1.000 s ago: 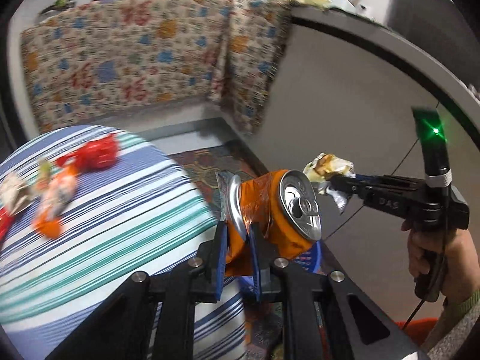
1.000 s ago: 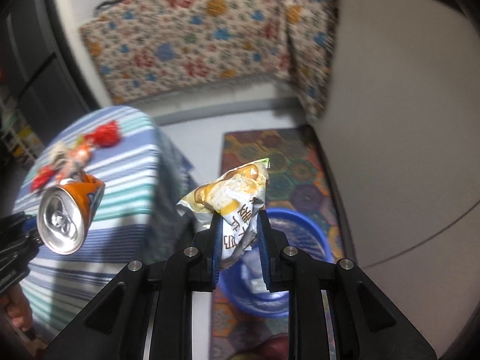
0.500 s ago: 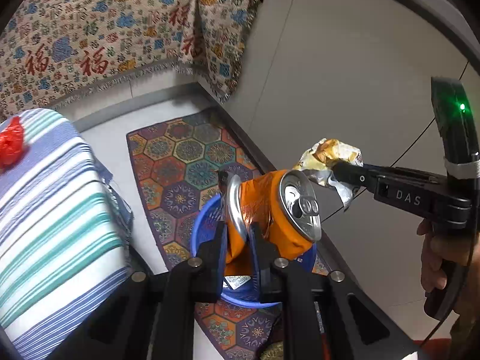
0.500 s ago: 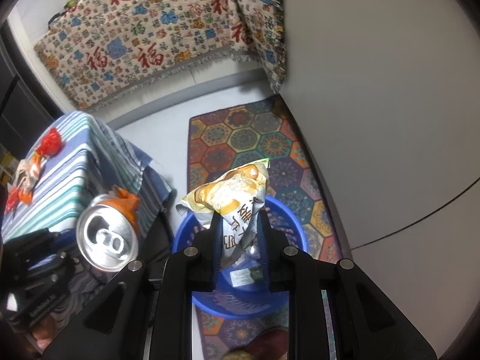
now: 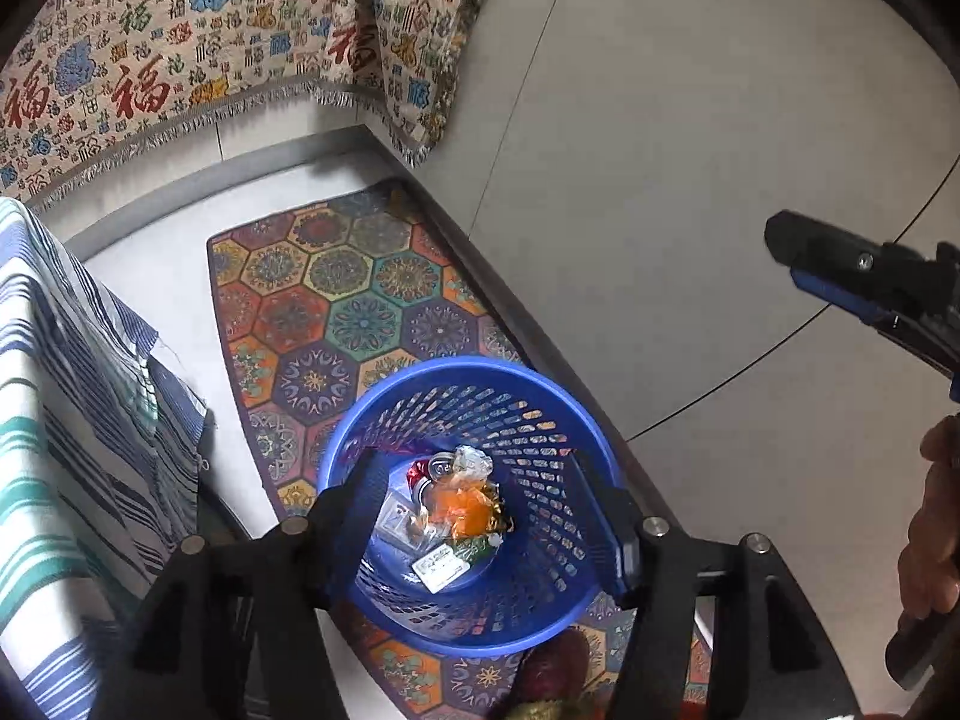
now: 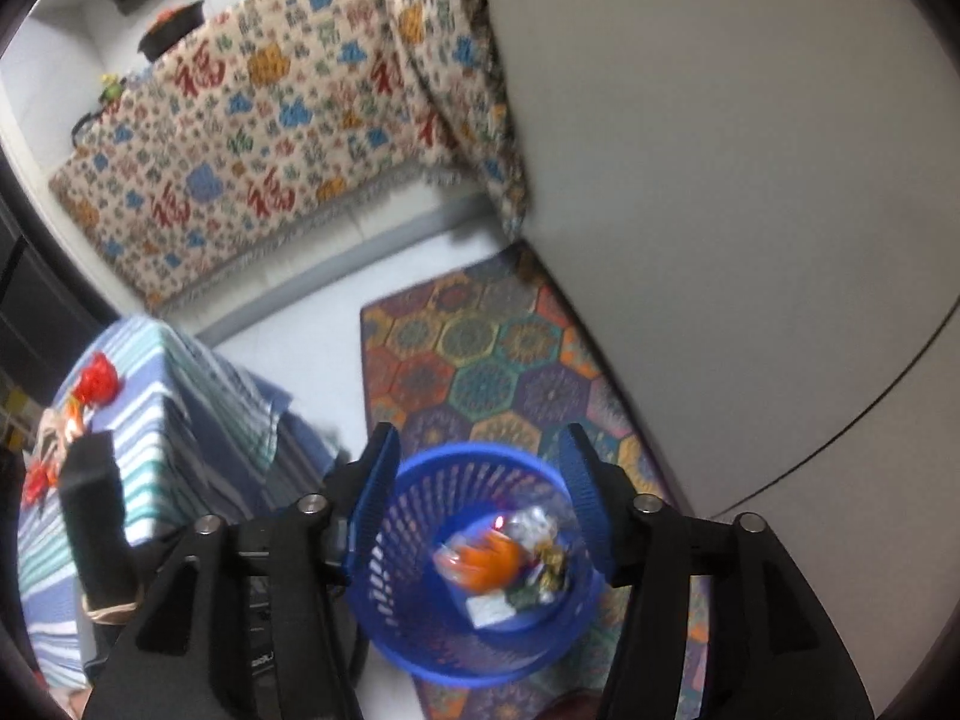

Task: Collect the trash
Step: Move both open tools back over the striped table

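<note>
**Trash drops into blue basket as both tongs spread wide**

Trash (image 5: 459,510) lies at the bottom of the blue mesh basket (image 5: 540,396), directly below and between the fingers of the left tongs (image 5: 492,516): a crushed orange can, a crumpled clear wrapper beside it and a white printed label nearer the camera. The left tongs' jaws have just been opening and now stand apart with nothing between them, one finger over each side of the basket's rim. From the right wrist view the same heap (image 6: 501,564) sits under the right tongs (image 6: 480,498), whose jaws have likewise just been opening and hold nothing; the basket (image 6: 420,540) fills the gap between their blue pads.

Both tongs point steeply down into the basket. In the left view the right tongs' black and blue finger reaches in from the right edge, above and well apart from the basket, with the person's hand (image 5: 933,528) gripping the handle below it.

The basket stands on a hexagon-patterned rug (image 5: 336,300) laid along a plain grey wall (image 5: 690,180). To the left of the tongs, the table (image 6: 162,396), draped in a striped cloth, comes near the basket, with red and orange wrappers (image 6: 96,384) on its top. Bare floor runs beyond the rug to a patterned hanging cloth (image 5: 180,48).
</note>
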Motion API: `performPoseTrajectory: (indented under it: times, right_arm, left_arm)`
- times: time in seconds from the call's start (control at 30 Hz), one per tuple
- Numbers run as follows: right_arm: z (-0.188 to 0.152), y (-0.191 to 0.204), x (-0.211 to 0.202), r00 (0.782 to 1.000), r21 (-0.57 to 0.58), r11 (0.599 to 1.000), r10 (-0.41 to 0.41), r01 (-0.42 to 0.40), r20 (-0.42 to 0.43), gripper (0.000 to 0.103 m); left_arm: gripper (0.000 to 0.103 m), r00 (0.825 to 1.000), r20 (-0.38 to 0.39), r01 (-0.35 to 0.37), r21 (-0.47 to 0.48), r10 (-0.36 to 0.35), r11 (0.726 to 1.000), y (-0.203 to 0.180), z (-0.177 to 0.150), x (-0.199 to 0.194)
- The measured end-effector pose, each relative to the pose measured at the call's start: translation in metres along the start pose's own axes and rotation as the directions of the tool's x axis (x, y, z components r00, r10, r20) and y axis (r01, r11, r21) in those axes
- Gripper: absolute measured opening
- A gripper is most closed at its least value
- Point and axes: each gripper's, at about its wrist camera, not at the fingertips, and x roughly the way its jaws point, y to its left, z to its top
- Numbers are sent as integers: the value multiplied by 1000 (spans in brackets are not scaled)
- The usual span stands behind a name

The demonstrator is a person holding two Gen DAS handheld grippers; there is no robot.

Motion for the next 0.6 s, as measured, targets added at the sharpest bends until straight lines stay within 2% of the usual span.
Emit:
performPoseTrajectory:
  times: [0.1,0.2,0.27,0.33,0.43,0.5,0.6]
  right_arm:
    - [5,7,-13,998,-30,999,-17,19,53,70]
    - [6,17,-25,995,-53,998,-26,31,96,74]
    - [5,28,-32,992,-79,996,-34,44,117,83]
    - [2,43,-42,988,-111,992,-40,57,150,87]
    - [-2,70,-52,984,-160,986,-18,47,177,88]
    - [-8,97,-59,981,-196,980,9,30,192,91]
    - [-20,143,-65,980,-247,968,81,-33,184,93]
  left_arm:
    - [62,999,50,-17,14,16,1000,-4,1,-27]
    - [62,992,126,-22,18,20,1000,-3,-5,-78]
    - [63,986,164,-25,12,23,1000,1,-10,-108]
    - [68,978,203,-42,0,41,999,12,-26,-146]
    - [74,968,227,-102,-25,105,994,38,-54,-187]
    - [74,963,217,-150,-50,158,987,59,-72,-202]
    - [74,947,183,-251,-100,266,963,101,-109,-222]
